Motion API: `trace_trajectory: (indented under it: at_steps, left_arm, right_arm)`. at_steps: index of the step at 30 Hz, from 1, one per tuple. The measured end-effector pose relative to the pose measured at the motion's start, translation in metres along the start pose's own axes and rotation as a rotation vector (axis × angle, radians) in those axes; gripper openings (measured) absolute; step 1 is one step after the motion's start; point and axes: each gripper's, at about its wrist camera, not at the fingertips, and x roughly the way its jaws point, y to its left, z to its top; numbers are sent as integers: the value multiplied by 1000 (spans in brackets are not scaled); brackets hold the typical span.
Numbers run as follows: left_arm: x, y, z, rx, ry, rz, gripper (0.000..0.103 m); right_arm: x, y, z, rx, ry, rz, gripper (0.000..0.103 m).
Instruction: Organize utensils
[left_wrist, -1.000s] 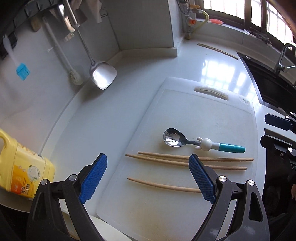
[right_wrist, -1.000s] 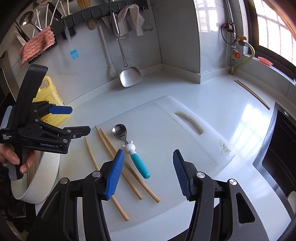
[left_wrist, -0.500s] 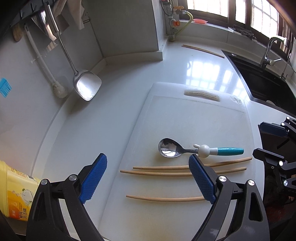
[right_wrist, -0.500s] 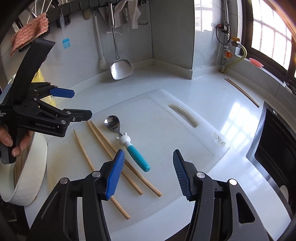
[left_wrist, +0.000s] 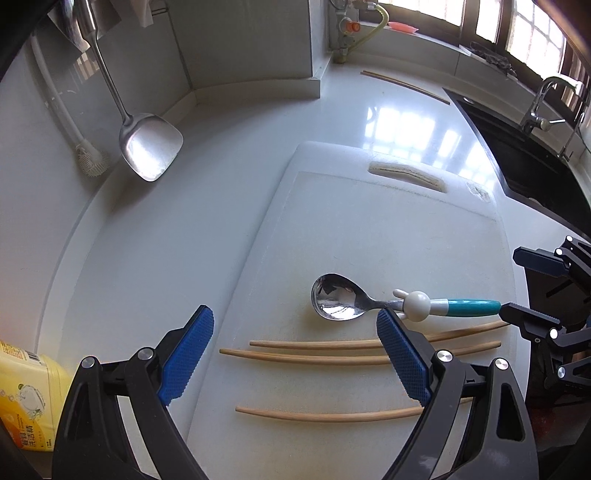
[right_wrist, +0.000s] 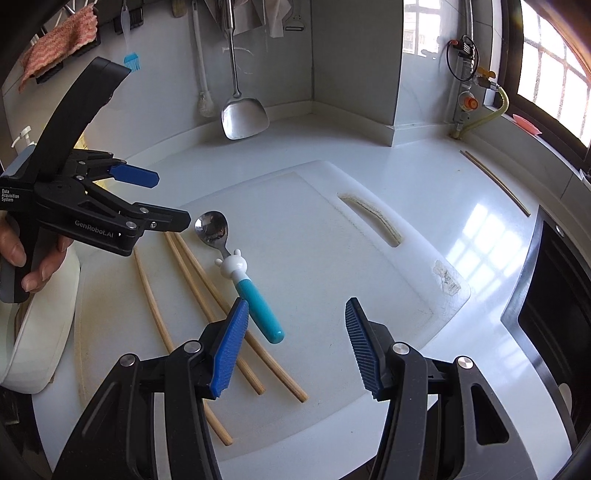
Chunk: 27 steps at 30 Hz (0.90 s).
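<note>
Countertop (left_wrist: 155, 258) carries a white cutting board (left_wrist: 388, 229), and every loose utensil rests on the board's near part. Largest of them are three wooden chopsticks (right_wrist: 192, 273): two lie as a pair just beside the spoon, the third lies apart, nearer the board's edge. They look light, stiff and thin, and lying flat on a smooth board they would likely roll or skid under a pad, so a pinch across the middle of the pair seems safest. Smaller is the spoon (left_wrist: 373, 302), with a polished steel bowl, a white bunny-shaped collar and a teal handle. The bowl looks slick and curved; the teal handle is thicker and probably grippier, so it is the better place to take hold.

Left gripper (left_wrist: 295, 354) hangs above the chopstick tips with its blue pads spread and nothing between them. Right gripper (right_wrist: 295, 343) is likewise spread and empty, its left pad just beside the teal handle's end in that view, though whether it touches cannot be told.
</note>
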Motion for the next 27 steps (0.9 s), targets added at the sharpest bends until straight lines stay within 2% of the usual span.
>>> trace_trajectory:
  at_steps: [10, 15, 27]
  left_arm:
    - [21, -6, 13, 43, 53, -67, 88]
    - [23, -5, 13, 41, 43, -106, 86]
    - [13, 2, 5, -75, 58, -91, 86]
  right_arm:
    - [13, 2, 2, -11, 14, 17, 53]
    - [17, 0, 2, -13, 14, 20, 53]
    - [19, 1, 3, -23, 16, 34, 53]
